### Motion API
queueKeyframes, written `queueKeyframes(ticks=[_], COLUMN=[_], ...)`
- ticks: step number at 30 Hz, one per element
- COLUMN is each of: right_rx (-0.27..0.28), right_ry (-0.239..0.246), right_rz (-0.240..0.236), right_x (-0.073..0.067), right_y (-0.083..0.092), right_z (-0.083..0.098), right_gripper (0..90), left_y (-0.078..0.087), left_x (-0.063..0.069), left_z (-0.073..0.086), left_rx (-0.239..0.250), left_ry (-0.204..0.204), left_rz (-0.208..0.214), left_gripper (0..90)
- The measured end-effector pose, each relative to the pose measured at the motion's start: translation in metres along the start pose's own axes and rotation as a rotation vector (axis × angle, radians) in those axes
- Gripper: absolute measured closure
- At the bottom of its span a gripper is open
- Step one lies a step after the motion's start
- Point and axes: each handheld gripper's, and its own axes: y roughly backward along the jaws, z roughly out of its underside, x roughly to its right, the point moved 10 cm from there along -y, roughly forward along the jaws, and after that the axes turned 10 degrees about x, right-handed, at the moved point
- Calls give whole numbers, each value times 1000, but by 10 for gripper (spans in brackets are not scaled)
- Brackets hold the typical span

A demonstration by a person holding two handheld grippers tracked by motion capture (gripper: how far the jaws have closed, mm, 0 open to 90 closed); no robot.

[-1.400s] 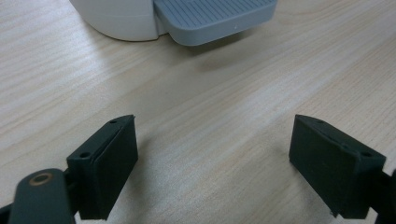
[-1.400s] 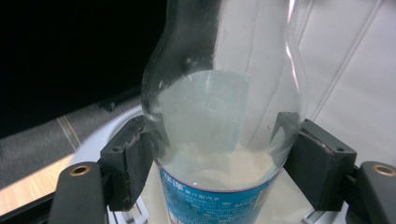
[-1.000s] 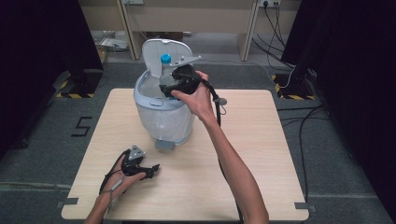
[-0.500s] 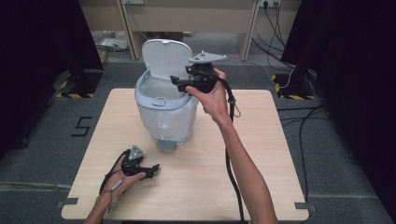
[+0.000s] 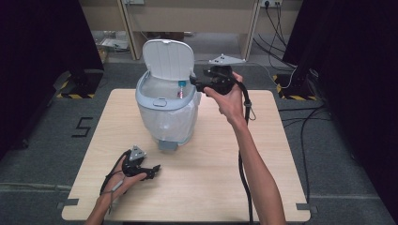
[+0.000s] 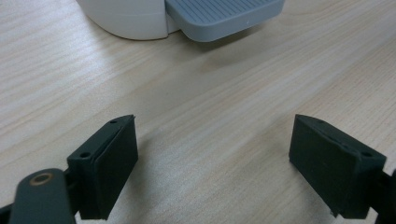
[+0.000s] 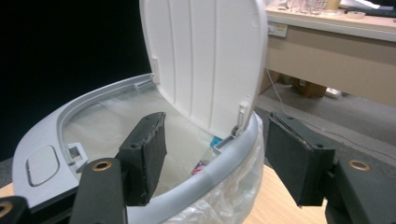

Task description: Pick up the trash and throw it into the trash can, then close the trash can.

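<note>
A white and grey pedal bin (image 5: 164, 117) with a clear liner stands at the table's back middle, its lid (image 5: 167, 58) swung upright. Inside it leans a small bottle (image 5: 180, 89) with a blue cap and red label, whose top I also see past the bin rim (image 7: 93, 100) as bottle (image 7: 204, 164). My right gripper (image 5: 195, 83) hovers at the bin's right rim, open; its jaws have just been closing with nothing held between them, right gripper (image 7: 217, 140). My left gripper (image 5: 152, 169) rests open on the table at the front left, left gripper (image 6: 212, 163).
The bin's grey pedal (image 6: 224, 16) sticks out toward the left gripper. The wooden table (image 5: 281, 140) has bare room at right and front. Beyond it stand a wooden desk (image 5: 187, 14), floor cables (image 5: 300, 75) and dark curtains on both sides.
The right gripper has moved right, from over the bin's opening to its right rim. The bottle that was at its jaws now lies inside the bin. The left gripper has stayed put.
</note>
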Motion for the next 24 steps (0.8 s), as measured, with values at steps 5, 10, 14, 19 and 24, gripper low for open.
queueKeyframes(ticks=[5, 10, 14, 19, 24], right_rx=[0, -1, 11, 13, 32], right_ry=[1, 6, 2, 4, 7], right_rz=[12, 34, 44, 55, 67], right_x=[4, 12, 20, 32, 41], right_y=[1, -2, -7, -15, -23], right_z=[1, 2, 2, 6, 4], right_gripper=[390, 439, 562, 714, 818], left_y=[0, 0, 0, 0, 0], left_x=[0, 0, 0, 0, 0], left_z=[0, 0, 0, 0, 0], left_rx=[1, 1, 0, 0, 0], left_ry=[1, 1, 0, 0, 0], left_rz=[-1, 0, 0, 0, 0], left_gripper=[143, 143, 143, 143, 143])
